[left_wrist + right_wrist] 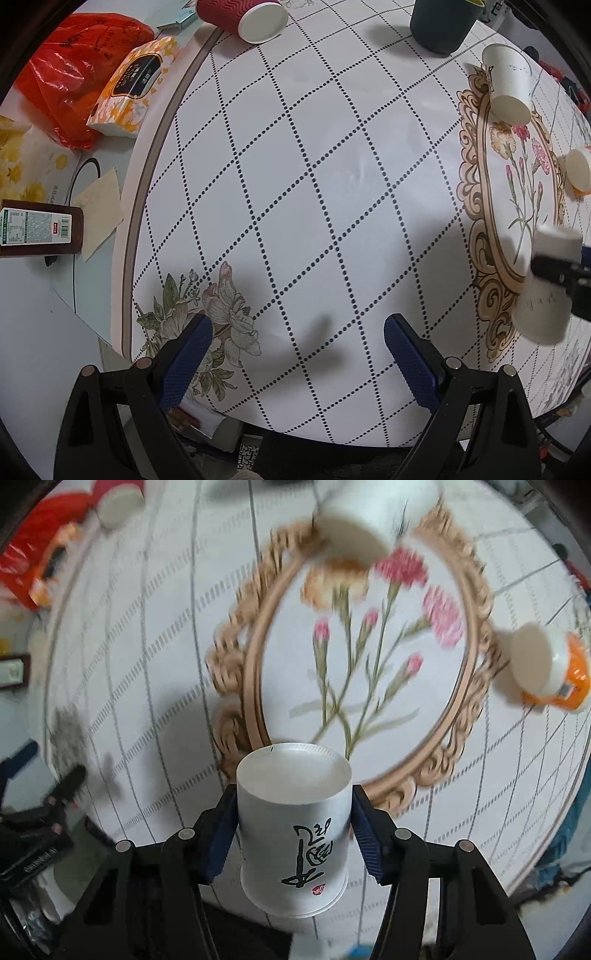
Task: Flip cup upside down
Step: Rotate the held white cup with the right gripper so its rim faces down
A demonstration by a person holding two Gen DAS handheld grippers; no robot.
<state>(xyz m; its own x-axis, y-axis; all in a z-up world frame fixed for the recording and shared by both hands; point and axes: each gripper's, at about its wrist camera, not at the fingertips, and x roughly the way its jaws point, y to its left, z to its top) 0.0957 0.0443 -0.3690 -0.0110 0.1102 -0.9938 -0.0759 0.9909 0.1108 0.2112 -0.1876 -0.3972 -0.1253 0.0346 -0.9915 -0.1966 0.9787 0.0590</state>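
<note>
My right gripper [293, 827] is shut on a white paper cup [293, 834] with black calligraphy, its flat base pointing away from me and its rim toward the camera, held above the table's near edge. The same cup [543, 295] shows blurred at the right of the left wrist view, in the right gripper [565, 269]. My left gripper [297, 347] is open and empty above the tablecloth's front part.
Round table with a dotted-diamond cloth [314, 166] and floral medallion [369, 657]. Other cups stand upside down: a white one [508, 86], a red ribbed one [243, 16], a dark green one [441, 24], an orange-white one [546, 668]. Tissue pack [129, 88] and red bag [70, 70] lie left.
</note>
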